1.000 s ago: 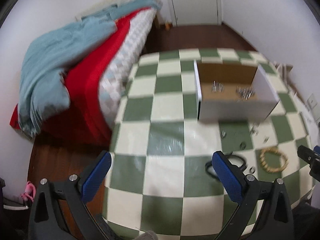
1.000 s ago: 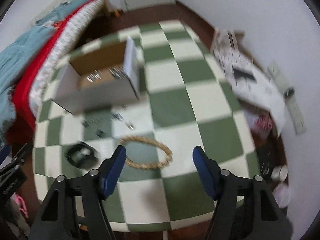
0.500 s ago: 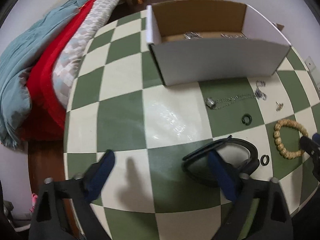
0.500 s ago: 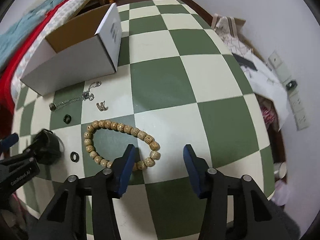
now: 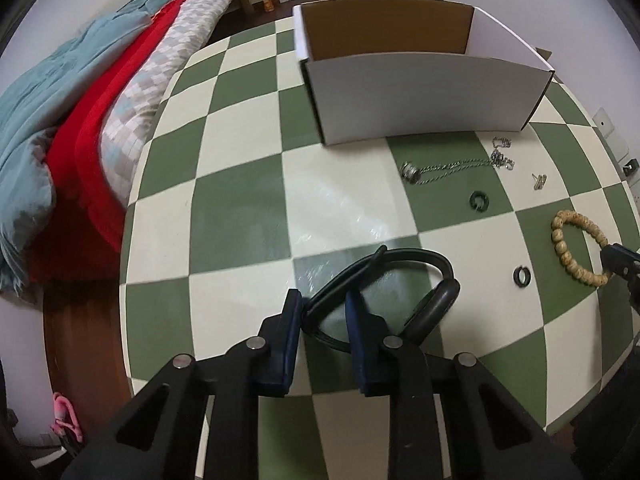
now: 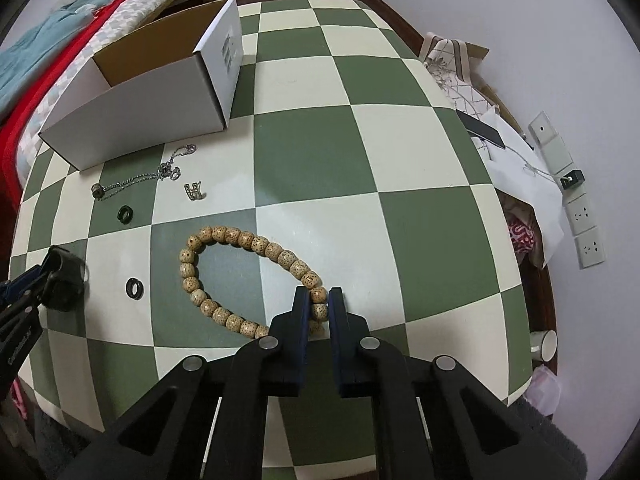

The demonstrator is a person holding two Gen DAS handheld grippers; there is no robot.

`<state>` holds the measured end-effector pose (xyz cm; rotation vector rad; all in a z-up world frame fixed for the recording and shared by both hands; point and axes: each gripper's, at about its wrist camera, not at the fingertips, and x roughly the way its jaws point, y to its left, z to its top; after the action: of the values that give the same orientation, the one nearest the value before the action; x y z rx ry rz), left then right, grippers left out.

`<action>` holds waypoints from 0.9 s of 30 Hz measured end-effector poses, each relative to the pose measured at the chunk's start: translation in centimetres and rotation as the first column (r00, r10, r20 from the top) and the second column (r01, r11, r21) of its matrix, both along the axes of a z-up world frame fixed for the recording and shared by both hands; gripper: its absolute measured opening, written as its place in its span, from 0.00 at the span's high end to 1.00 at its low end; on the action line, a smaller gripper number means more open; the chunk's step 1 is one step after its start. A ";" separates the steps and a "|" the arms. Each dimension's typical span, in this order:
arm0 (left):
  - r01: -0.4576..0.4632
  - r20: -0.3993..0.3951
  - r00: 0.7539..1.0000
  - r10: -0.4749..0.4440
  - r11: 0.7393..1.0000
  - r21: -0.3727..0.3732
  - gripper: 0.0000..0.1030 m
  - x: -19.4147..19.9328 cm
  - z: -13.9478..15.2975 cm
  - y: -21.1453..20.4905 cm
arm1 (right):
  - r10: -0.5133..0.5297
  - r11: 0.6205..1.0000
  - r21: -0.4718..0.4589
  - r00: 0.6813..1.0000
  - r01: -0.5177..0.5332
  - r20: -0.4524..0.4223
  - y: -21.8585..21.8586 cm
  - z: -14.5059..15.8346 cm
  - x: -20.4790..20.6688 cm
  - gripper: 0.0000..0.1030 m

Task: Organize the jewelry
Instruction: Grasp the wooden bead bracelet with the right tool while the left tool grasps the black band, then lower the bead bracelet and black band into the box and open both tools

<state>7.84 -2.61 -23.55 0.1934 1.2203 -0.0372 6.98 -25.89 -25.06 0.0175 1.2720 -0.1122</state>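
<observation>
Both jaws closed: left gripper (image 5: 322, 306) on black bangle (image 5: 400, 258), right gripper (image 6: 319, 300) on bead bracelet (image 6: 224, 236), near table (image 6: 400, 160) edge.

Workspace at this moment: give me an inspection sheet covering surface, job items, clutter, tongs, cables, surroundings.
Surface: green-and-cream checkered table, glossy.
Job's things: beaded bracelet, black bangle, silver chain, two dark rings, small metal charm, open white box; its contents are hidden.
Clutter: nothing seen on the table.
Tongs: left tongs closed around the black bangle's band; right tongs shut on a bracelet bead.
Cables: nothing seen.
Surroundings: bed with red and teal bedding, papers, wall sockets, mug.
</observation>
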 end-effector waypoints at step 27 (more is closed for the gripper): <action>-0.016 0.026 1.000 0.017 1.000 -0.019 0.93 -0.5 0.9 0.4 | -0.026 0.999 0.033 0.998 0.024 0.064 0.4 1.2 -0.5 0.91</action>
<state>7.36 -2.19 -22.70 0.1670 1.1947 -0.0317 6.50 -25.47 -23.89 0.0642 1.2091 -0.1122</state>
